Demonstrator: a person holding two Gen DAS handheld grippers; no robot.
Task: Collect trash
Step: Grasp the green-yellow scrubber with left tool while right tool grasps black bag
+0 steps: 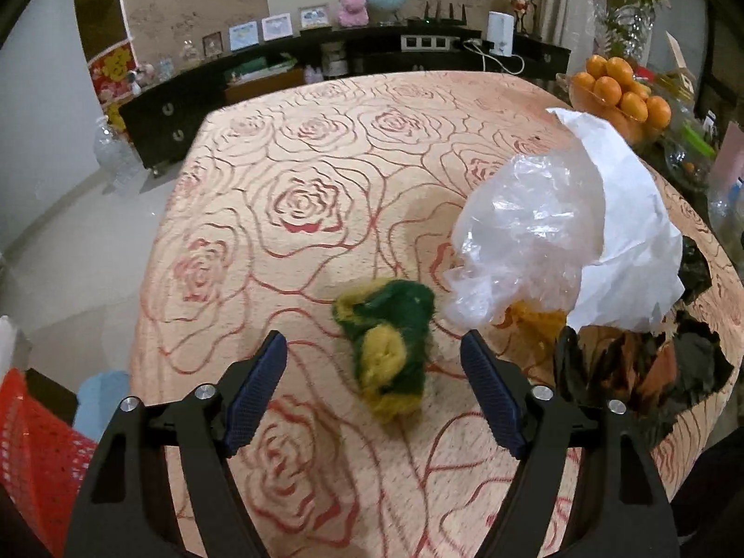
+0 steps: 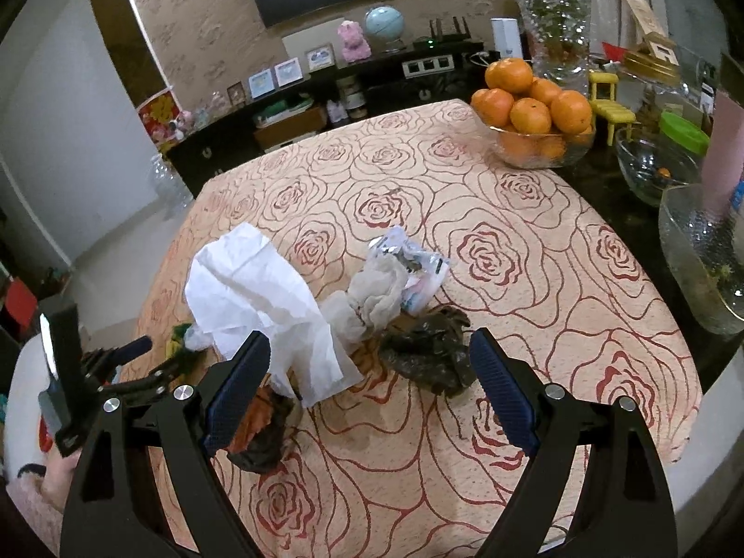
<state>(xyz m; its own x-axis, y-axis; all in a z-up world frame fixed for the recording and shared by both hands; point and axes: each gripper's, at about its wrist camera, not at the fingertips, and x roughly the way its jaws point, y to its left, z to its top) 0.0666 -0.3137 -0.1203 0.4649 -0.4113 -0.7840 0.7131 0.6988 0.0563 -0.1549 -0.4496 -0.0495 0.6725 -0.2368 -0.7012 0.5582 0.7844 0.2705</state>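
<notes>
The green-and-yellow scrubber [image 1: 388, 348] lies on the rose-patterned tablecloth [image 1: 297, 214], just ahead of the left gripper [image 1: 372, 372], whose jaws stand apart with nothing between the pads; the scrubber sits beyond the fingertips, untouched. Just beside it on the right, a clear plastic bag [image 1: 525, 237] touches a crumpled white paper sheet [image 1: 627, 232], and below these lies torn black-and-orange wrapping [image 1: 651, 372]. From the right wrist view, the right gripper [image 2: 369, 372] hangs wide open and empty above the cloth, its blue pads either side of the pile: the white paper [image 2: 260, 297], a knotted whitish bag [image 2: 372, 297] with a printed wrapper [image 2: 418, 269] touching it, and a dark crumpled bag [image 2: 428, 348] near the right pad (the scrubber barely peeks out at the paper's left edge). A glass bowl of oranges [image 2: 534, 107] stands well apart at the table's far right corner.
</notes>
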